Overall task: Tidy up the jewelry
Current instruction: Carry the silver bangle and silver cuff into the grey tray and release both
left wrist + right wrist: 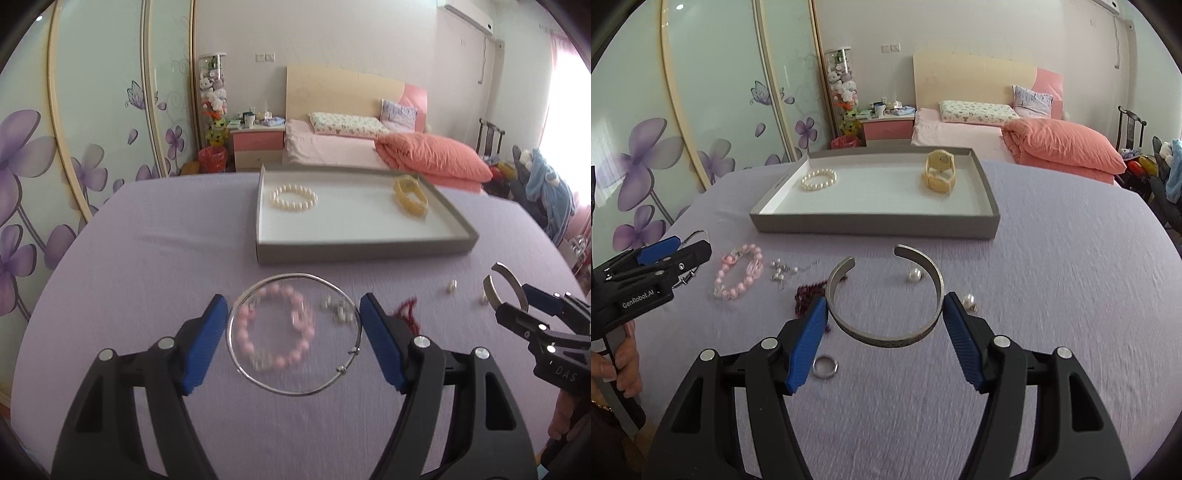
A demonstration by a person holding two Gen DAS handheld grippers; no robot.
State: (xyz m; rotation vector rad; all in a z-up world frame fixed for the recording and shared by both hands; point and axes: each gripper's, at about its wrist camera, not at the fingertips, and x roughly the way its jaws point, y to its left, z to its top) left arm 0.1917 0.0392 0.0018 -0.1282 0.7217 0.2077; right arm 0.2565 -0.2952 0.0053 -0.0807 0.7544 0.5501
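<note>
Left wrist view: the left gripper [293,341] holds a thin silver bangle [294,334] across its width between wide-set fingers [207,343], hoop flat-on to the lens, with the tray [354,251] straight ahead on the bench [140,266]. Right wrist view: the right gripper [884,334] clamps an open cuff [886,299] (the clamp looks light), gap pointing toward the tray [871,227] directly beyond. Both look about equally near it, so I judge either could go first.

pink bead bracelet [276,328] motion-blurred, dark red beads [809,293] partly hidden behind right gripper finger [809,343]
</note>
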